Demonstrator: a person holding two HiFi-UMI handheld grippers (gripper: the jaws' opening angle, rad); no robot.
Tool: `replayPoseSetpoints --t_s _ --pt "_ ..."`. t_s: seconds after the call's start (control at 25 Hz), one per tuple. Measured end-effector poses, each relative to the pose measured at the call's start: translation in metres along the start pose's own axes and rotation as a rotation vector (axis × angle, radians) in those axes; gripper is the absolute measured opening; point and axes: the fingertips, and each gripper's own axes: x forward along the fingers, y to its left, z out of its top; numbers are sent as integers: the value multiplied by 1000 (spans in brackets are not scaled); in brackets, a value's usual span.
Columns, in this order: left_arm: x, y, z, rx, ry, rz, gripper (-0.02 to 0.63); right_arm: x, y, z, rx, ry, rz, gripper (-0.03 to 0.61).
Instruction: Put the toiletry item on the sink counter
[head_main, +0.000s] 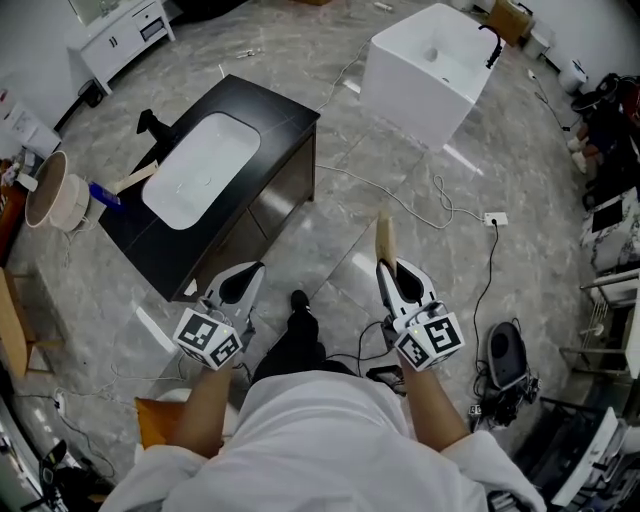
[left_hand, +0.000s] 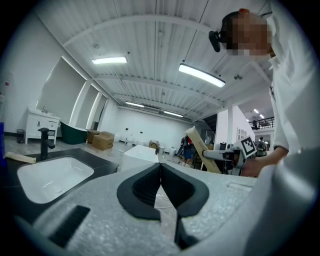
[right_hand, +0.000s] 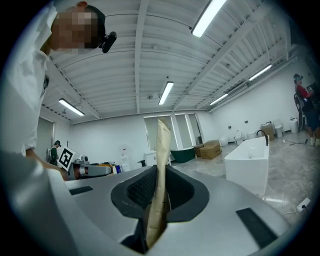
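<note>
Floor tiles of grey veined stone (head_main: 330, 230) fill the room underfoot. From where the person stands, a long black sink desk (head_main: 275, 120) lies at about ten o'clock. An oval white basin (head_main: 200, 170) is sunk into its top, and a black tap (head_main: 150, 125) stands at the far edge of the basin. At about one o'clock, well apart from the desk, stands a white box-shaped tub (head_main: 425, 70). The person in a white top (head_main: 320, 430) faces twelve o'clock with both forearms held forward, one tool in each hand.

The left tool (head_main: 240, 285) hangs over the floor just beside the near corner of the desk. In the left gripper view its dark pads (left_hand: 145, 185) are pressed together at the tips, with nothing between them. The right tool (head_main: 400, 280) is held out over open floor, well clear of the desk. It is pinching a flat tan toiletry packet (head_main: 383, 240), which sticks out past the jaws toward twelve o'clock. In the right gripper view the packet (right_hand: 161, 170) stands on edge between the two black pads (right_hand: 142, 187), which are closed against its sides.

A thin white cable (head_main: 400, 195) trails across the floor toward a small white socket block (head_main: 495, 218) at about two o'clock. On the left end of the desk lie a pale wooden strip (head_main: 135, 178) and a small blue item (head_main: 105, 193).
</note>
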Motion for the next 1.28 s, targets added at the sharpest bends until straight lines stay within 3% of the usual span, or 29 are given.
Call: replayPoseSetpoints --t_s 0.56,0.88,1.28 --pt "104 119 54 -24 -61 19 17 162 -72 44 -62 28 32 48" --pt "149 162 76 -27 -96 2 17 216 -99 54 -57 24 13 48" --pt "194 213 80 -36 -106 111 17 285 -146 56 -61 15 100 48"
